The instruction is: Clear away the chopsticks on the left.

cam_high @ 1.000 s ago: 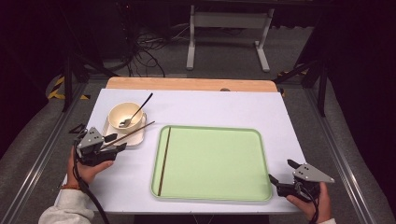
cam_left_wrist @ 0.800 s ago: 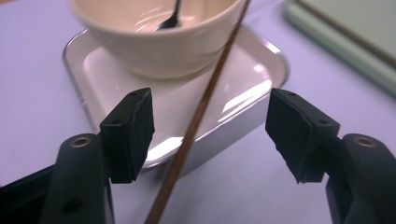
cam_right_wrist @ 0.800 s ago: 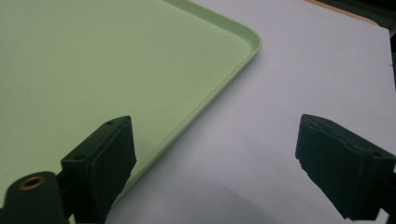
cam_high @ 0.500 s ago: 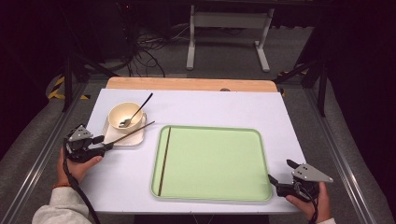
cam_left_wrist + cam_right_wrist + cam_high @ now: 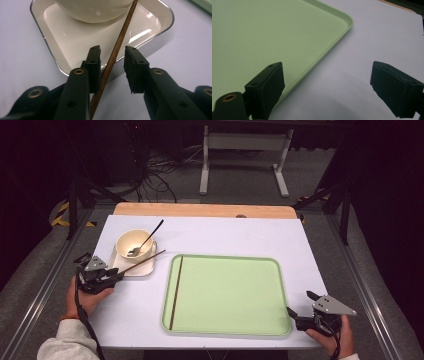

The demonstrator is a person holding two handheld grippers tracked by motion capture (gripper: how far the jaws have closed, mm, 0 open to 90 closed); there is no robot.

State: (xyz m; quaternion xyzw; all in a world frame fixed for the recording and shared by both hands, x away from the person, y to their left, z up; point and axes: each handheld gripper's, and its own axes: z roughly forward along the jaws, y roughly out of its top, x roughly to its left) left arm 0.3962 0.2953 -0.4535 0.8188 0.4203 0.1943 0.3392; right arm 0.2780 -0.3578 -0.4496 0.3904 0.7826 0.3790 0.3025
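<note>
From the high view I see my left gripper [image 5: 112,274] at the near left of the white desk [image 5: 235,237], its tips at the near edge of a small cream dish [image 5: 131,268]. A brown chopstick [image 5: 142,262] runs from those tips up and to the right across the dish. A cream bowl [image 5: 133,244] sits on the far part of the dish with a spoon [image 5: 145,240] leaning in it, handle pointing away to the right. Just right of the dish lies a green tray [image 5: 227,295], and a second chopstick [image 5: 176,292] lies along its left inner edge. My right gripper [image 5: 295,316] rests at the tray's near right corner.

In the left gripper view the chopstick [image 5: 113,55] stands between my two fingers [image 5: 92,67]. It lies against the left one, while a gap remains between it and the right one, so it is not yet pinched. The fingers have just been closing in on it. The stick crosses the rim of the dish [image 5: 53,53] and passes the side of the bowl [image 5: 95,11] beyond.

In the right gripper view my fingers [image 5: 268,87] are spread wide with nothing between them. The left one hangs over the rim of the tray [image 5: 332,47], the right one over bare desk [image 5: 374,37].
</note>
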